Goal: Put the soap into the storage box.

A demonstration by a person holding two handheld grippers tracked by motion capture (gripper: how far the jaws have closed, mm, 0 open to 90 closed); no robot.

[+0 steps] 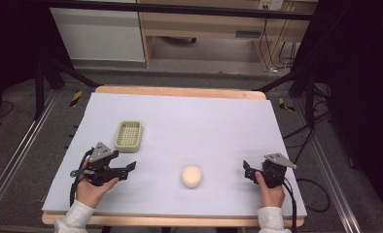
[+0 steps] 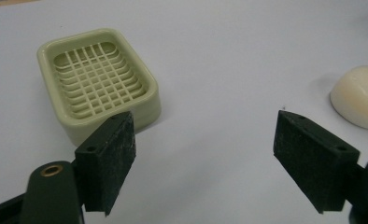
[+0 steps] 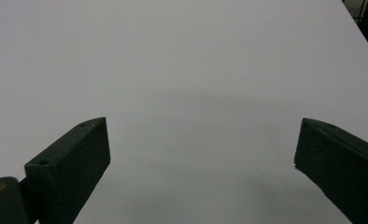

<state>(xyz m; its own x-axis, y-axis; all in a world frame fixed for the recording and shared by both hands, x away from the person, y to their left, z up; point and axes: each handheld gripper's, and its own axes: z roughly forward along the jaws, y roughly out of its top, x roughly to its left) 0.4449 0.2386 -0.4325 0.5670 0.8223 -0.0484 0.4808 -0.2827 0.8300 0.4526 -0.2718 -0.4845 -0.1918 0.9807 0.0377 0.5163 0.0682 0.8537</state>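
We find no readable text, label, brand, number or sign in these views. The soap dish [image 2: 98, 86] ahead of the left gripper [image 2: 203, 154] carries only its moulded grid, and the soap bar [image 2: 362, 95] beyond that gripper's right-hand finger is plain. The sheet [image 3: 182, 70] ahead of the right gripper [image 3: 203, 163] is blank. A plate on the far cabinet [image 1: 248, 34] is too small to read.

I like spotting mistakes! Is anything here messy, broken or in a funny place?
One thing: the round cream soap bar lies on the bare white table, apart from the empty pale green slotted soap dish. Nothing looks broken or spilled.
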